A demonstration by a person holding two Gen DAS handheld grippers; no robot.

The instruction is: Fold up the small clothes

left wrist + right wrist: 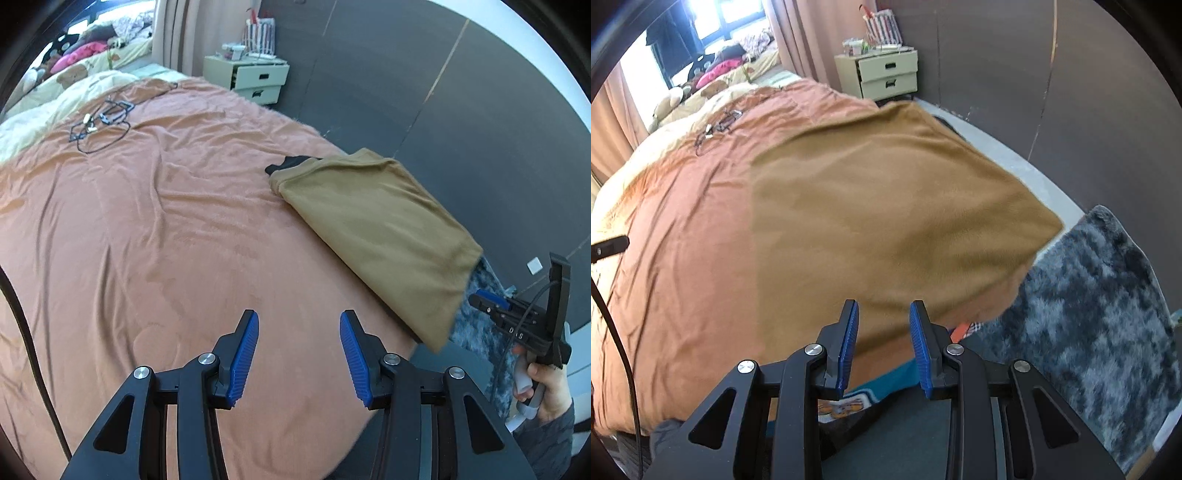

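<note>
A folded tan garment (376, 229) (886, 221) lies at the right edge of the bed, one corner hanging past the orange sheet (147, 221) (683, 240). A bit of black cloth (284, 164) peeks out from under its far end. My left gripper (299, 317) hovers over bare sheet to the left of the garment, open, with nothing between its blue pads. My right gripper (883, 306) is at the garment's near edge, open, with its pads touching nothing. The left wrist view shows it too, the right gripper (484, 302) held by a hand just off the hanging corner.
Black cables and small parts (99, 125) lie on the far sheet. A cream nightstand (255, 77) (882, 74) stands by the dark wall. A grey shaggy rug (1089, 295) covers the floor on the right. A teal printed cloth (849, 402) sits under my right gripper. Pillows and plush toys crowd the bed's head.
</note>
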